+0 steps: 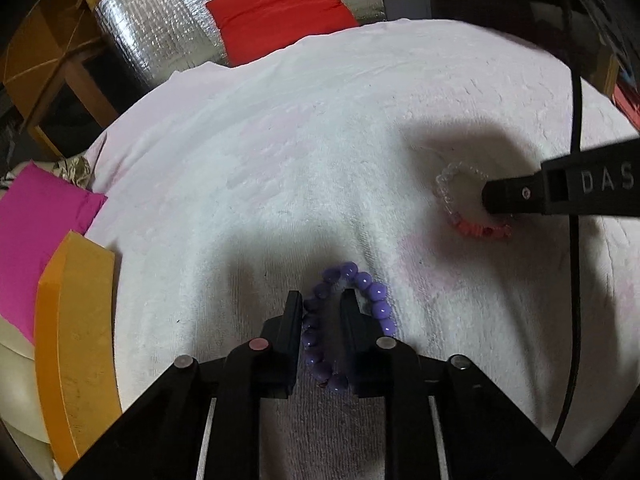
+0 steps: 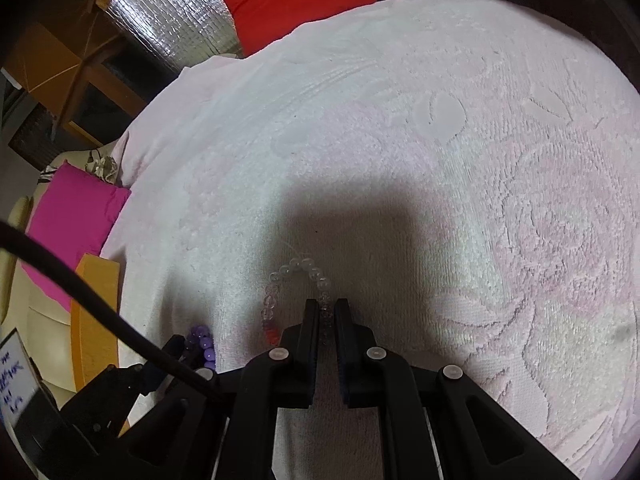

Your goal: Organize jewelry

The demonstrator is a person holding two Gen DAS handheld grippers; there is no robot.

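Two grippers, two bead bracelets on a pale towel.

Nearest, the left gripper (image 1: 322, 300) has one side of the purple bead bracelet (image 1: 378, 300) between its narrowed jaws; whether the pads press the beads I cannot tell. The right gripper (image 2: 327, 307) pinches a strand of the clear bead bracelet (image 2: 298, 266), whose few red beads lie beside its finger. Both bracelets rest on the white towel (image 1: 280, 140), near each other. Beyond lie a pink cloth (image 1: 36, 216), a red cloth (image 1: 280, 12) and silver foil (image 1: 160, 28).
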